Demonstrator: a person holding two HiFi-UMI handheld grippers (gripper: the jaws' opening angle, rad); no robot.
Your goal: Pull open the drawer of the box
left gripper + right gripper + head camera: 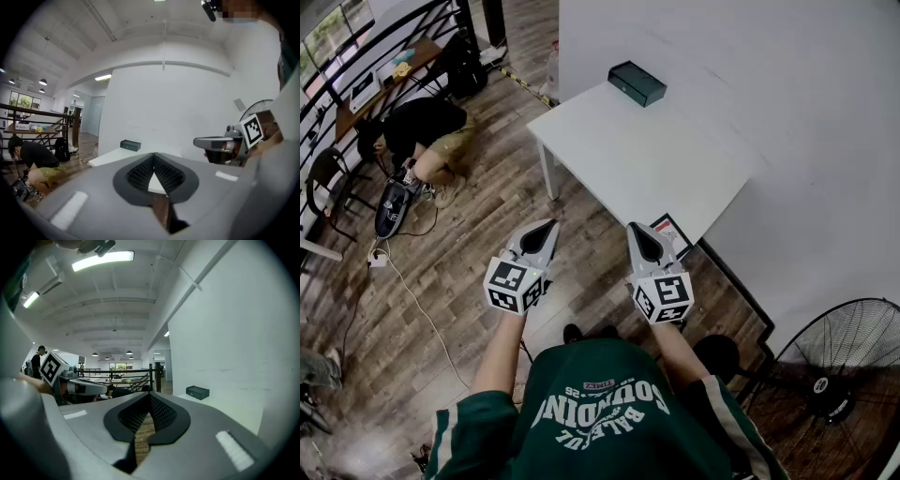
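A small dark green box [637, 82] lies at the far corner of a white table [656, 164] against the white wall; the same box [130, 145] shows far off in the left gripper view, and the box [197, 392] again in the right gripper view. Its drawer looks closed. My left gripper [551, 225] and right gripper [635, 227] hang side by side over the wooden floor, short of the table's near edge. Both are shut, tips together, with nothing between the jaws.
A person crouches on the wooden floor [459, 281] at the left near cables and a bag. A black railing [356, 66] runs along the far left. A standing fan [844, 366] is at the lower right. A leaflet [671, 234] lies under the table's near corner.
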